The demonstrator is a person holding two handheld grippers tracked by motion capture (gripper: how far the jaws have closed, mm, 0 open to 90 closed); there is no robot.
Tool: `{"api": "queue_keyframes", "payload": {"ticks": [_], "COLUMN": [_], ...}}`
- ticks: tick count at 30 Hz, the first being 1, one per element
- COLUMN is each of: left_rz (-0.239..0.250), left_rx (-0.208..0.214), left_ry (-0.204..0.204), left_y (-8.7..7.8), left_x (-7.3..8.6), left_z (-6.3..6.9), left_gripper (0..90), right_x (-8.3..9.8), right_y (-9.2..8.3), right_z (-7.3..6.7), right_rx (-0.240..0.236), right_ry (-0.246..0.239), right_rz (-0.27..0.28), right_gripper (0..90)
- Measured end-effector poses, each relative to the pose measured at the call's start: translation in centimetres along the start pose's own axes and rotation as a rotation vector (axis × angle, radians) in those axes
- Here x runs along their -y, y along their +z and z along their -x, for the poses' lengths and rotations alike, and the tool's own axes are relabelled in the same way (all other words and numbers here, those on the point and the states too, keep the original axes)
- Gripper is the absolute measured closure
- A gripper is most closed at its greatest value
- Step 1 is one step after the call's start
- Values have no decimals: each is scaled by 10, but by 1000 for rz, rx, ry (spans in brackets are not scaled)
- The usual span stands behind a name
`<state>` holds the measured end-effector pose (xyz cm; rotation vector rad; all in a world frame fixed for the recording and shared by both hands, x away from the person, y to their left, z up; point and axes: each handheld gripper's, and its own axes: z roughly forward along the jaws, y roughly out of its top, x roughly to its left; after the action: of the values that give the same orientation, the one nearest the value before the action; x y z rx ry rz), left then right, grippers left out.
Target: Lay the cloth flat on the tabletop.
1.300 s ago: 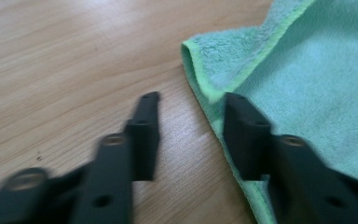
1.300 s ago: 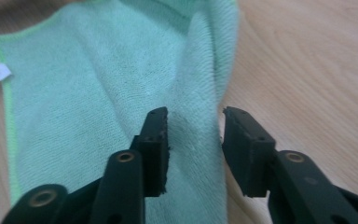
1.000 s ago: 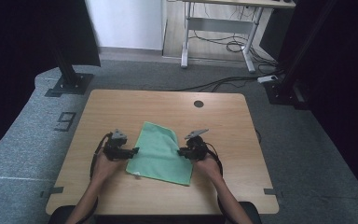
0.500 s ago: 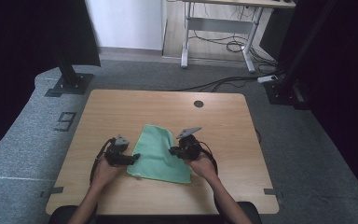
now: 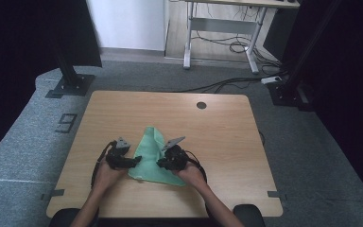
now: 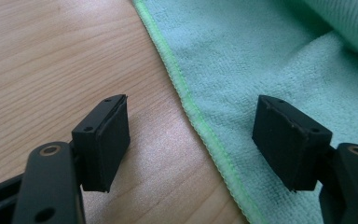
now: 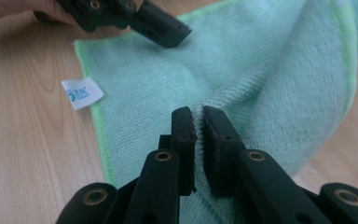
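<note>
Two grippers work a green cloth [image 5: 152,158] that lies on the near middle of a wooden table [image 5: 227,137], between the person's hands. The right gripper [image 7: 199,122] has its jaws pressed together on a pinch of the cloth; the pile bunches into a small ridge between the pads, and a fold of cloth rises from there toward the far side, so this hand seems to be carrying one side of the cloth across the rest, most likely to fold it. In the high view the right gripper [image 5: 166,162] sits over the cloth's right part, and the cloth looks narrow and partly doubled over, with its far end humped up. The left gripper [image 6: 193,135] stands with its jaws apart and nothing between the pads: one finger [image 6: 106,140] hangs above bare wood and the other above the cloth, so the bright green hem runs up between them. That straddle suits a hand waiting to pin or catch the near left edge so the cloth will not slide while the other side is pulled. From the right gripper view a white label [image 7: 82,93] juts from the hem near the corner, lying flat on the wood, just beside the left gripper's jaw.
</note>
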<state>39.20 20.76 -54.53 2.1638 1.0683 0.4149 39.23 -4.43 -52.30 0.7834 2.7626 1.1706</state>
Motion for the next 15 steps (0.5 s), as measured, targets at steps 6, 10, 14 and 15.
{"api": "queue_keyframes", "payload": {"ticks": [6, 10, 14, 15], "left_rz": [3, 5, 9, 10], "left_rx": [3, 4, 4, 5], "left_ry": [0, 0, 2, 2], "left_y": [-1, -1, 0, 0], "left_x": [1, 1, 2, 2], "left_z": [0, 0, 0, 0], "left_gripper": [267, 266, 265, 265], "right_x": [5, 3, -3, -5], "right_y": [10, 8, -2, -6], "right_z": [-4, -6, -10, -10], "right_rx": [-17, -24, -19, -14], "right_ry": [-8, -15, -36, -37], "right_rz": [-24, -33, -16, -10], "right_gripper": [785, 704, 621, 614]}}
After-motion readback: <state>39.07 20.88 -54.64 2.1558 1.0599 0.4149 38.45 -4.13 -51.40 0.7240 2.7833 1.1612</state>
